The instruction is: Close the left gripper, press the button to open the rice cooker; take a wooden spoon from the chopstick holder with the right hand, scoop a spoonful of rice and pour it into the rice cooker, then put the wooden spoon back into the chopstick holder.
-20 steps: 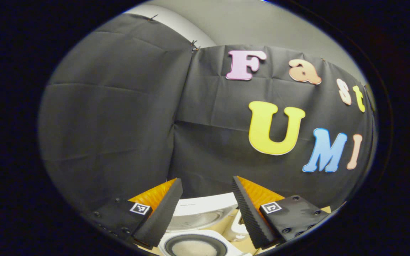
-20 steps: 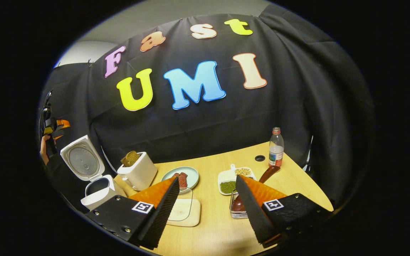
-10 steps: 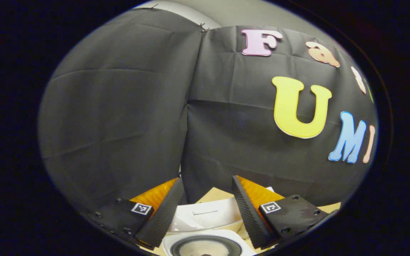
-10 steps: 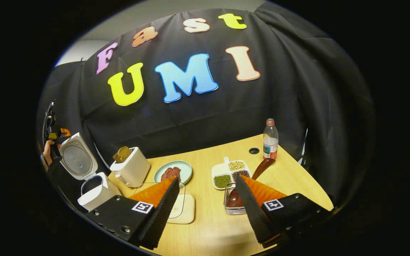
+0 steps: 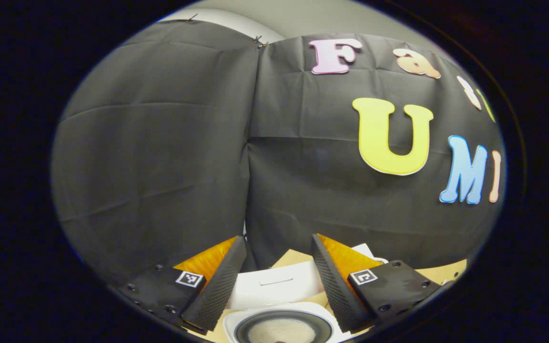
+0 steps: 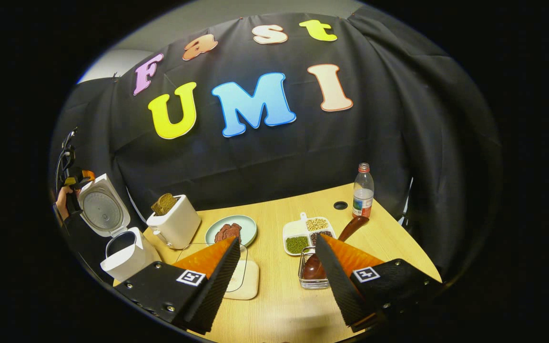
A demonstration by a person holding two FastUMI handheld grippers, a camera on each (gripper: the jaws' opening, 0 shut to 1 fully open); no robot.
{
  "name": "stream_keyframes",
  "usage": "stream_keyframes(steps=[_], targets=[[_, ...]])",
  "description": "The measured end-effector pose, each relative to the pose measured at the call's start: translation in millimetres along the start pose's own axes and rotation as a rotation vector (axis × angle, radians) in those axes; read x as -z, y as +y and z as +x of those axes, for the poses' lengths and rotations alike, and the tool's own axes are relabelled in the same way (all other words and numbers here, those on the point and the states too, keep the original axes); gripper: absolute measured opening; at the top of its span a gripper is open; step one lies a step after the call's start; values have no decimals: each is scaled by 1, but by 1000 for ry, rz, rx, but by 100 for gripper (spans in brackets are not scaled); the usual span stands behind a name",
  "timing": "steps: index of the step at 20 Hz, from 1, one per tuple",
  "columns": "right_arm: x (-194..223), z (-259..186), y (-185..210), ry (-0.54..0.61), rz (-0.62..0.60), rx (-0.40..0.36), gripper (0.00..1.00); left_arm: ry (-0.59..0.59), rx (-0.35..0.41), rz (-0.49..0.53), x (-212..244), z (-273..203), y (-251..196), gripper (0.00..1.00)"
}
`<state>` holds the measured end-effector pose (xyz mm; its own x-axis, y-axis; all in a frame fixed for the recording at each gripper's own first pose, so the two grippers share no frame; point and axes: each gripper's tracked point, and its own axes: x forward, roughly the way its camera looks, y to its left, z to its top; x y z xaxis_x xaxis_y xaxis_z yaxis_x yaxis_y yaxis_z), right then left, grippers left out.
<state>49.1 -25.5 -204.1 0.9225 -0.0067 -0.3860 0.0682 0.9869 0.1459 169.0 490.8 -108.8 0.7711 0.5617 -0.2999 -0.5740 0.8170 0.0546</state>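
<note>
In the left gripper view my left gripper [image 5: 277,240] stands open above the white rice cooker [image 5: 274,286], whose lid is up and whose dark pot [image 5: 279,328] lies just below the fingers. In the right gripper view the rice cooker [image 6: 124,255] stands at the table's left end, lid [image 6: 103,205] raised, with the left gripper [image 6: 75,181] and a hand behind it. My right gripper [image 6: 278,239] is open above the table. A dark wooden spoon [image 6: 353,226] leans in the clear chopstick holder [image 6: 310,282], just beside the right finger. A white divided dish [image 6: 308,231] behind the holder holds grains and beans.
A white toaster [image 6: 174,221] with bread stands next to the cooker. A pale green plate [image 6: 248,228] with meat, a cutting board [image 6: 248,283] under a glass lid and a water bottle [image 6: 362,190] near a table hole [image 6: 340,205] share the wooden table [image 6: 279,309].
The left gripper has tilted and shifted over the open cooker, so the lid's outer edge shows instead of its inside. The right gripper has drifted slightly; the spoon and holder stay put.
</note>
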Motion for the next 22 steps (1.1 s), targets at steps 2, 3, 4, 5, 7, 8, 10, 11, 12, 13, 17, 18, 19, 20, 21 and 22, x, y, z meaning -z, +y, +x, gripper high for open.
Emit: stream_keyframes(steps=[2,3,4,5,7,8,10,11,12,13,17,18,19,20,21,22], targets=[[-13,-6,4,-19,6,-4,96,-20,11,10,7,-17,-6,96],[-22,-8,8,-40,15,-11,97,-27,14,10,10,-23,-6,95],[-31,-10,12,-63,20,-19,97,-31,17,12,13,-31,-8,96],[-39,-12,15,-80,18,-27,96,-32,21,16,16,-37,-11,95],[-50,-16,22,-104,9,-44,97,-34,28,17,24,-49,-16,99],[-54,-17,24,-112,7,-52,96,-32,33,14,30,-56,-18,92],[-55,-18,21,-112,-6,-26,96,-30,34,8,41,-75,-28,92],[-57,-20,21,-116,-17,-25,96,-27,30,8,48,-81,-30,99],[-59,-22,28,-123,-22,-36,96,-22,27,8,55,-88,-32,99],[-60,-24,34,-125,-27,-49,96,-17,26,7,63,-94,-34,99],[-66,-26,51,-135,-53,-98,96,6,48,-21,91,-115,-45,99],[-65,-27,53,-130,-58,-105,95,15,56,-44,97,-120,-47,95],[-65,-27,56,-129,-55,-115,96,28,65,-62,104,-123,-49,95],[-66,-28,59,-130,-51,-121,96,44,69,-70,112,-126,-51,99],[-66,-29,60,-129,-51,-126,96,58,72,-67,122,-129,-53,95],[-66,-30,62,-129,-55,-130,95,67,73,-57,129,-131,-55,98]])
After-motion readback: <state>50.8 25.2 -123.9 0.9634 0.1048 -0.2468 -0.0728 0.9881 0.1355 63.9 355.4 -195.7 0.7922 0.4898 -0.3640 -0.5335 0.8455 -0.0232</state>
